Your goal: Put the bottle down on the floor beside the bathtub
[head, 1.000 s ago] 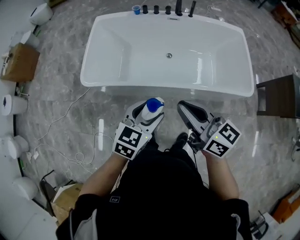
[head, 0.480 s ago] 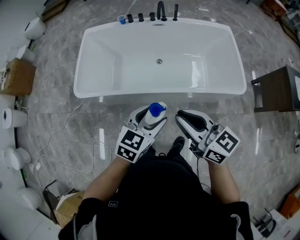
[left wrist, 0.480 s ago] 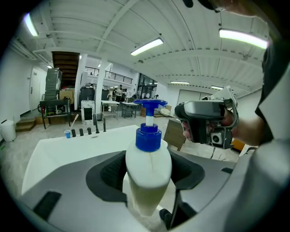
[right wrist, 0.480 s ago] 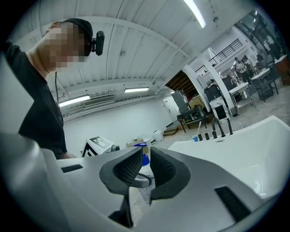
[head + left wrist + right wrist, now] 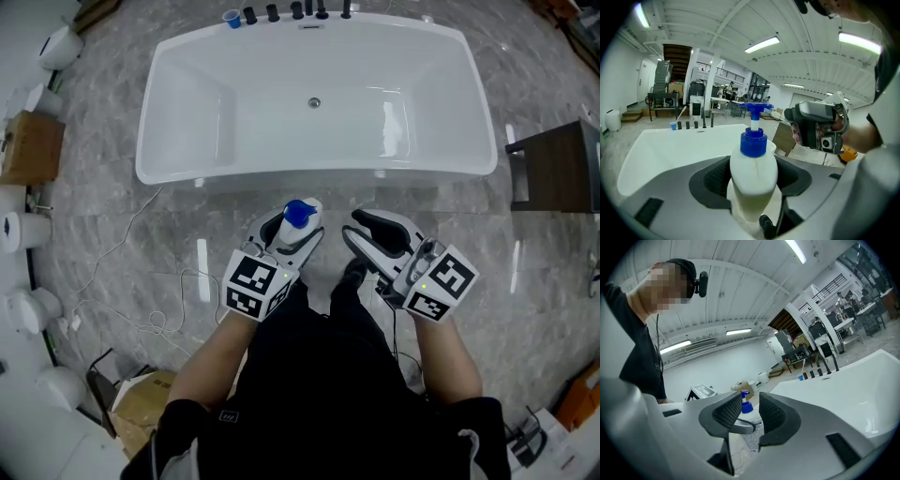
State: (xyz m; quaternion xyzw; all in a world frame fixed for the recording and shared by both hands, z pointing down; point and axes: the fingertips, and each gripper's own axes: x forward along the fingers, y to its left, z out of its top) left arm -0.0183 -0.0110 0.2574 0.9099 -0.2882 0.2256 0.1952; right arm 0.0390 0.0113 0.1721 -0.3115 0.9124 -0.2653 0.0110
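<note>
Jaws of the right gripper [image 5: 751, 403] had just been opening, nothing between them. The left gripper [image 5: 292, 231] clamped the bottle [image 5: 753, 169] above the floor [image 5: 122, 225], near the bathtub's [image 5: 319, 175] front rim; setting it down remained undone.

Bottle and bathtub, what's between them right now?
Only a bare strip of grey floor separates the bottle in the left gripper from the bathtub rim, as the head view shows.
</note>
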